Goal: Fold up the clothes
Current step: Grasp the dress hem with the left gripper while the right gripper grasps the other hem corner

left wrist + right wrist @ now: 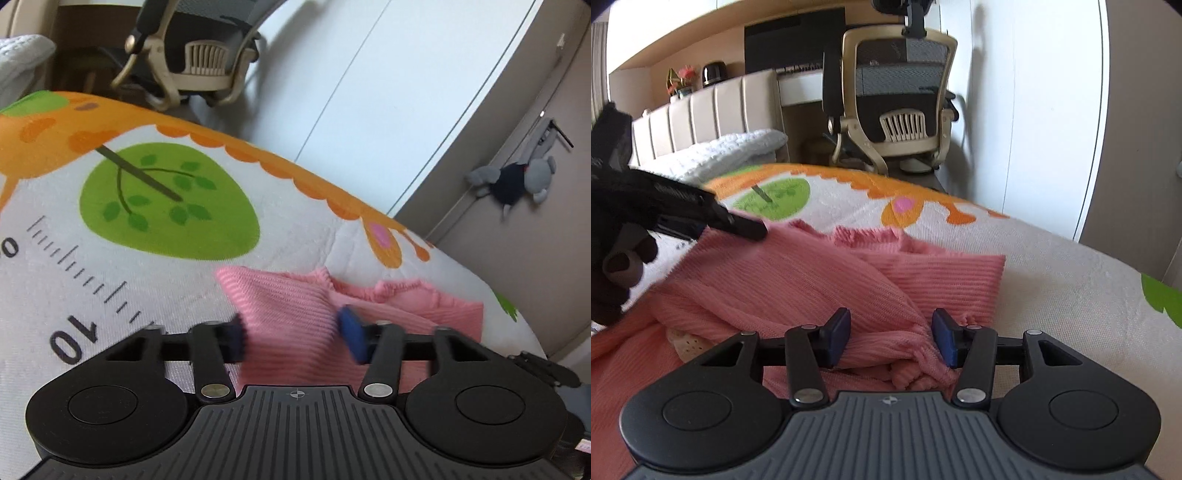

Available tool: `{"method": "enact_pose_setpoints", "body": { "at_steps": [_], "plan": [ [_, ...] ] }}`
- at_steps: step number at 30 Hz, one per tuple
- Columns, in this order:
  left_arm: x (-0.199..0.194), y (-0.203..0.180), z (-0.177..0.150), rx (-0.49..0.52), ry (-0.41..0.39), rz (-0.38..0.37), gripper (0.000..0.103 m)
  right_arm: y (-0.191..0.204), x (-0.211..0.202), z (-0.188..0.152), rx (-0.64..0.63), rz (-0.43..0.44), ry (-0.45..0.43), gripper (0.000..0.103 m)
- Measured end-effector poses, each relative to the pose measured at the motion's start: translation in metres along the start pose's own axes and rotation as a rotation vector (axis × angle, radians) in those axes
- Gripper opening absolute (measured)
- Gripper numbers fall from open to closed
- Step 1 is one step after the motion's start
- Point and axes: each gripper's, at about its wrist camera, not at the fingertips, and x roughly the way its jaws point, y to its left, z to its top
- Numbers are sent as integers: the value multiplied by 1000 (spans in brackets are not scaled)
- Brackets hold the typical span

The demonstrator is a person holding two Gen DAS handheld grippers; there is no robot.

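Pink ribbed garment [798, 280] is lying rumpled on the bed's cartoon-print cover [1052, 273], part of it folded over itself. Both grippers are on it: the left gripper [293, 334] has its jaws spread wide with pink fabric sitting between the 2 blue pads, and the right gripper [891, 338] looks the same, released, straddling a bunched ridge of cloth.
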Motion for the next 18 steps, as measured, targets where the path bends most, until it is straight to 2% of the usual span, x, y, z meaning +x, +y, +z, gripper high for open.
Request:
{"method": "enact_pose_setpoints", "body": {
  "at_steps": [1, 5, 9, 12, 14, 16, 18],
  "plan": [
    [0, 0, -1, 4, -1, -4, 37, 0, -5, 2, -3, 3, -14, 48],
    [2, 0, -3, 22, -4, -20, 35, -1, -21, 26, -56, -16, -57, 48],
    [5, 0, -2, 16, -12, -34, 35, -6, 4, 61, -76, -31, 6, 48],
    [6, 0, -1, 10, -19, -43, 36, -14, 42, 64, -104, -103, 60, 48],
    [8, 1, 0, 6, -23, -50, 38, -32, 53, 56, -17, -152, 78, 48],
    [9, 1, 1, 1, -27, -56, 42, -49, 53, 46, 103, -131, 86, 47],
    [10, 1, 2, -3, -31, -63, 43, -56, 51, 38, 158, -95, 93, 29]
  ]
}}
